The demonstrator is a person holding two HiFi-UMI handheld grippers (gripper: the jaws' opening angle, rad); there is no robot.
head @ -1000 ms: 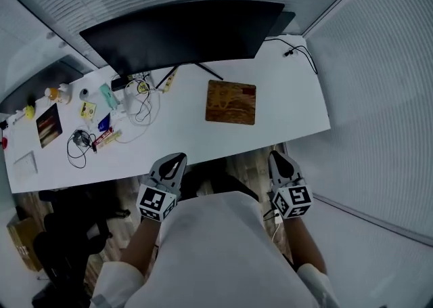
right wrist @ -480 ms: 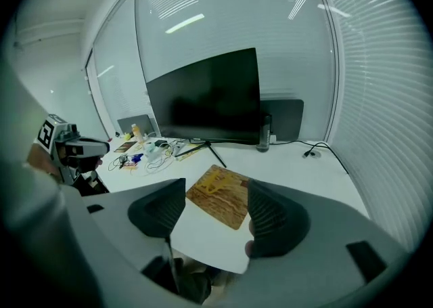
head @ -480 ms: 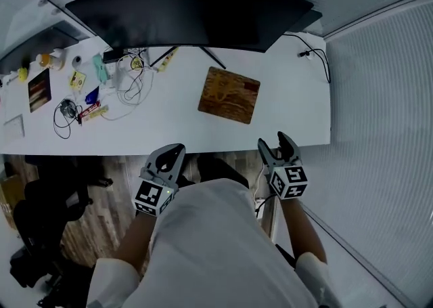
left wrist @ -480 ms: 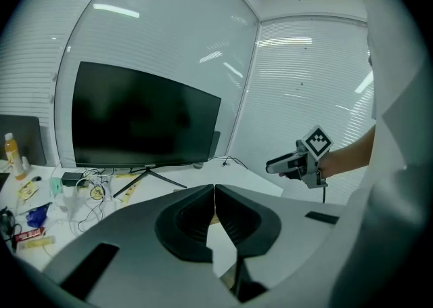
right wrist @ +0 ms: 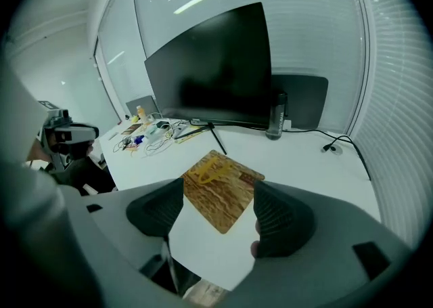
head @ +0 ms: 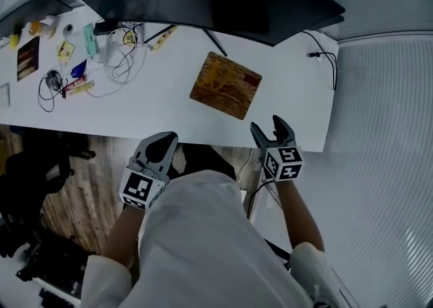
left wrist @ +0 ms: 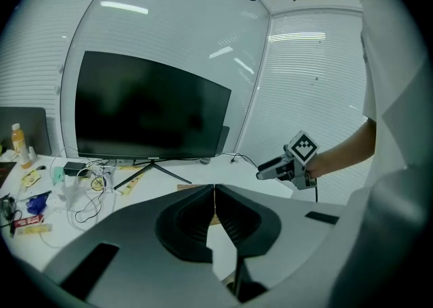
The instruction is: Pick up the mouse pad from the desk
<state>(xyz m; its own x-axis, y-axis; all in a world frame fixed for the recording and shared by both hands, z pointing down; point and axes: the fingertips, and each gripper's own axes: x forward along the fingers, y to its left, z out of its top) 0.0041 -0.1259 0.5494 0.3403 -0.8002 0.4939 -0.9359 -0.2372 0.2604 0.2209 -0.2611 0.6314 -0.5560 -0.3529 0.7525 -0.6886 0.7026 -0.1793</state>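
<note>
The mouse pad point(head: 224, 85) is a brown rectangle with a yellow pattern, lying flat on the white desk point(head: 162, 114) right of centre. In the right gripper view the mouse pad point(right wrist: 222, 190) shows ahead and below, between the spread jaws. My right gripper point(head: 266, 126) hovers at the desk's front edge, just short of the pad; its jaws are opening and hold nothing. My left gripper point(head: 166, 143) stays off the front edge to the left, shut and empty. In its own view the left gripper point(left wrist: 214, 210) has its jaws pressed together.
A wide black monitor point(head: 203, 2) stands at the back. Tangled cables point(head: 122, 56) and several small items point(head: 64, 63) lie on the desk's left half. A dark bottle point(right wrist: 273, 124) stands by the monitor, with a cable point(head: 319, 53) at the far right corner. Wooden floor point(head: 81, 185) lies below the edge.
Both grippers have moved forward toward the desk's front edge, the right one farther. The right gripper's jaws went from shut to wide apart. The left gripper stayed shut.
</note>
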